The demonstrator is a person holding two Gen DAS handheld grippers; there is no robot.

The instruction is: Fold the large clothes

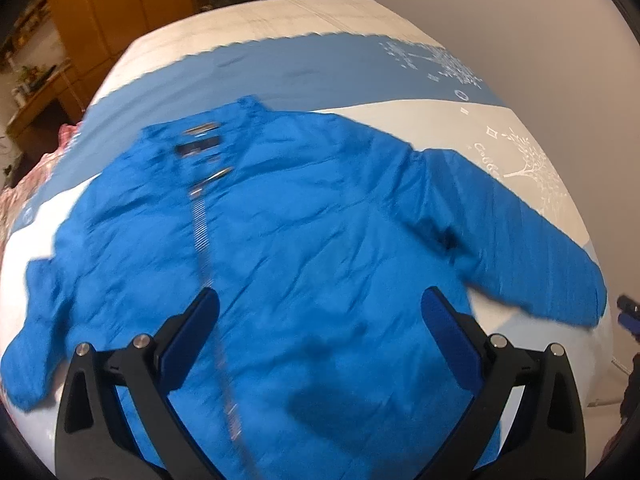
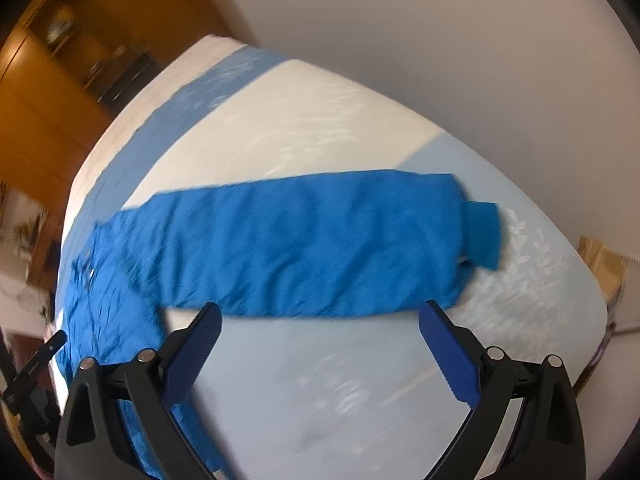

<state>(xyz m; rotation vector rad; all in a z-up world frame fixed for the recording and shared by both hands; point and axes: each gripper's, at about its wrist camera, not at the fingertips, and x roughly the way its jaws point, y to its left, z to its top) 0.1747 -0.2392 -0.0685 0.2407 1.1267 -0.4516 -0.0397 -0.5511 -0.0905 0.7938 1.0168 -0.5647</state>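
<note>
A bright blue zip-up jacket (image 1: 312, 216) lies spread flat, front up, on a bed, collar at the far side and zipper (image 1: 204, 232) running toward me. My left gripper (image 1: 320, 304) is open and empty, hovering over the jacket's lower body. The jacket's right sleeve (image 2: 312, 240) stretches sideways across the bed in the right wrist view, cuff (image 2: 484, 236) at the right end. My right gripper (image 2: 320, 316) is open and empty, just in front of that sleeve. The right gripper's tip (image 1: 628, 312) shows at the left wrist view's right edge, beyond the sleeve end.
The bed cover (image 1: 400, 60) is white with blue bands and white tree prints. A plain wall (image 2: 440, 40) runs along the bed's far side. Wooden cabinets (image 1: 112, 12) stand beyond the bed. Pink patterned cloth (image 1: 36, 176) lies at the bed's left edge.
</note>
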